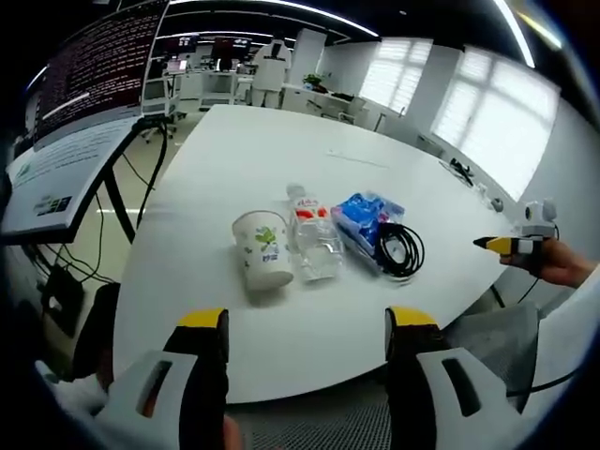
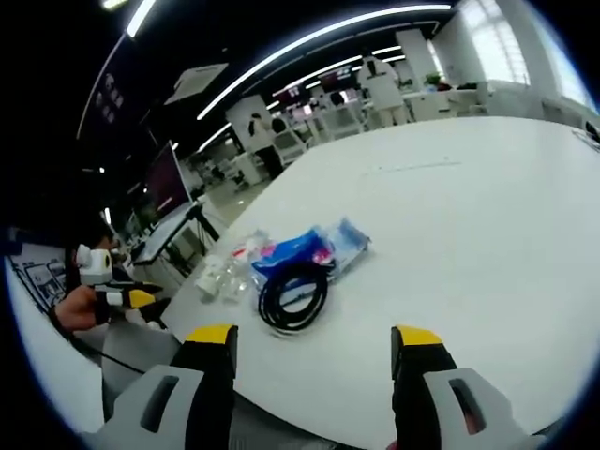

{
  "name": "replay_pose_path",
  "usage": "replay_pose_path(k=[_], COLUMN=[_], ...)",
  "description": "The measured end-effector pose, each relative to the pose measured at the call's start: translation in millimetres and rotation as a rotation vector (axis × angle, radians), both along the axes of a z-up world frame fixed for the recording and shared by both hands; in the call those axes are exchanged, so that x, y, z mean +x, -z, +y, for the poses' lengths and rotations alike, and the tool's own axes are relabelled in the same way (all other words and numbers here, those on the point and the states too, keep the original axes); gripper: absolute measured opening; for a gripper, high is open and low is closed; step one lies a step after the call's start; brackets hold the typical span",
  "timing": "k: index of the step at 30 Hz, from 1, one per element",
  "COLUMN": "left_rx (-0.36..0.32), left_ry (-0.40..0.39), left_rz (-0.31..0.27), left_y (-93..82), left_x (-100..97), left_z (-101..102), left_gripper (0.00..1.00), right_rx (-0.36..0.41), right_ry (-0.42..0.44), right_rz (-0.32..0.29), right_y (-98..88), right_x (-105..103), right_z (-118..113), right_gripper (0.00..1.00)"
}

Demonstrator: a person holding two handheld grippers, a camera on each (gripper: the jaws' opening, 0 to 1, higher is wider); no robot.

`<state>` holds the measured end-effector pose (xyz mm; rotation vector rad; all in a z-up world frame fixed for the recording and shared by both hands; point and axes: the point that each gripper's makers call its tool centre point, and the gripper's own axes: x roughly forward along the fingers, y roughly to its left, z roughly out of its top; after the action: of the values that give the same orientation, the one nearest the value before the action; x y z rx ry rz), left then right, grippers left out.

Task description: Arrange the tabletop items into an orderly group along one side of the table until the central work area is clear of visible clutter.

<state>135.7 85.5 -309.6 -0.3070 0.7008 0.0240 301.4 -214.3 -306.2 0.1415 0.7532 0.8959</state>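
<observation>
Four items lie in a row near the white table's (image 1: 281,141) near edge: a paper cup (image 1: 262,249) with a leaf print, a clear water bottle (image 1: 313,236) on its side, a blue packet (image 1: 364,219) and a coiled black cable (image 1: 401,249). My left gripper (image 1: 307,352) is open, below the table edge, nothing between its jaws. The right gripper (image 1: 511,245) enters at the right, held in a hand. In the right gripper view my right gripper (image 2: 315,361) is open over the table edge, near the cable (image 2: 292,295), packet (image 2: 302,251) and bottle (image 2: 234,265). The left gripper (image 2: 127,297) appears at the left.
A monitor on a stand (image 1: 84,103) stands left of the table with cables trailing to the floor. Desks, chairs and a person in white (image 2: 380,80) are in the background. Bright windows (image 1: 487,122) run along the far right. The wide table top (image 2: 469,187) stretches beyond the items.
</observation>
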Motion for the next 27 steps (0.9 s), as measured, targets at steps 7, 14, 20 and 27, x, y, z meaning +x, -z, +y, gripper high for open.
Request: replay_pose_path(k=[7, 14, 20, 27], left_rx=[-0.006, -0.009, -0.017, -0.011], left_ry=[-0.003, -0.006, -0.021, -0.015], left_rz=[-0.011, -0.014, -0.012, 0.004], left_y=[-3.4, -4.4, 1.3, 6.2], left_x=[1.9, 4.0, 3.1, 2.6], left_z=[-2, -1, 4, 2], left_gripper=[0.67, 0.67, 0.65, 0.64], right_rx=[0.000, -0.002, -0.005, 0.000], right_ry=[-0.003, -0.005, -0.005, 0.008], right_rz=[0.004, 0.007, 0.012, 0.012], right_y=[0.1, 0.6, 0.8, -0.6], right_x=[-2, -3, -4, -4], right_z=[1, 1, 1, -1], right_gripper=[0.67, 0.67, 0.66, 0.65])
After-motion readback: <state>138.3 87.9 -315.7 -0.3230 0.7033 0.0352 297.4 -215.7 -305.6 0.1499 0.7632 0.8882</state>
